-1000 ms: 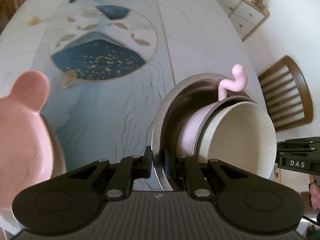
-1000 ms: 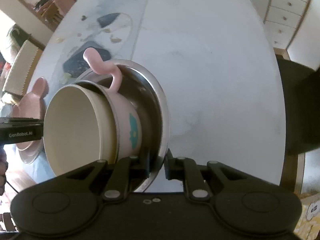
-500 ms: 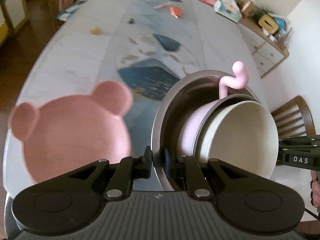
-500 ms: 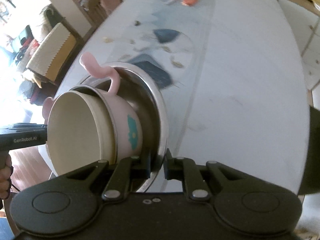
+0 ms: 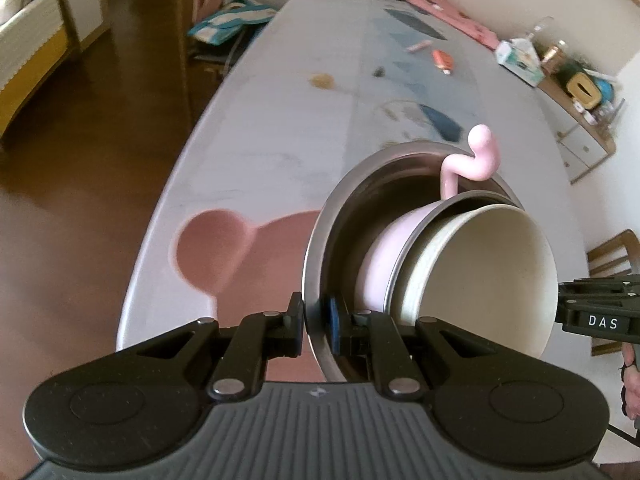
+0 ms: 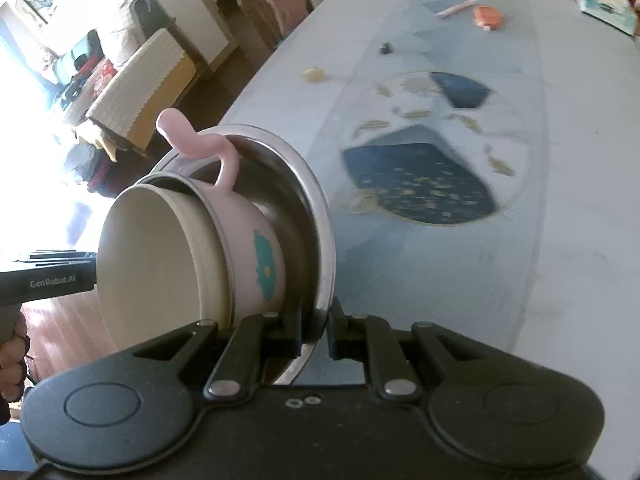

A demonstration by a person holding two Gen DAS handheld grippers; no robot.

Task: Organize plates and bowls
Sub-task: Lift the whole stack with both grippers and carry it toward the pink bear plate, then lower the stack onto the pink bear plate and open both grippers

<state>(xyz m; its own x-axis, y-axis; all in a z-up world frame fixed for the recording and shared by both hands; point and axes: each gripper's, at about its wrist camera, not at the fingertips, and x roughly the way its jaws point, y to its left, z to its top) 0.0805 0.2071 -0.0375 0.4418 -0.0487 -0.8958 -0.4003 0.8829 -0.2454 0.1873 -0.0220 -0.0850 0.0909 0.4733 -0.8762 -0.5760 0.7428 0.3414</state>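
Observation:
A steel bowl point(image 5: 340, 216) point(image 6: 316, 200) hangs in the air above the table, with a pink handled cup point(image 5: 384, 252) point(image 6: 256, 240) and a cream bowl point(image 5: 488, 276) point(image 6: 156, 256) nested in it. My left gripper point(image 5: 316, 320) is shut on the steel bowl's rim on one side. My right gripper point(image 6: 316, 328) is shut on the rim on the opposite side. A pink bear-eared plate point(image 5: 224, 252) lies on the table's near end, partly hidden behind the steel bowl in the left wrist view.
The long grey table point(image 5: 288, 128) carries a patterned runner point(image 6: 420, 176), small orange items point(image 6: 488, 16) and a tissue box point(image 5: 520, 60) far off. Chairs point(image 6: 272, 0) stand by the left edge; a wooden chair point(image 5: 612, 252) and a sideboard point(image 5: 580, 120) stand on the right.
Both grippers carried the stacked bowls back along the table and slightly up. The pink bear plate slid from the left edge of view to under the stack.

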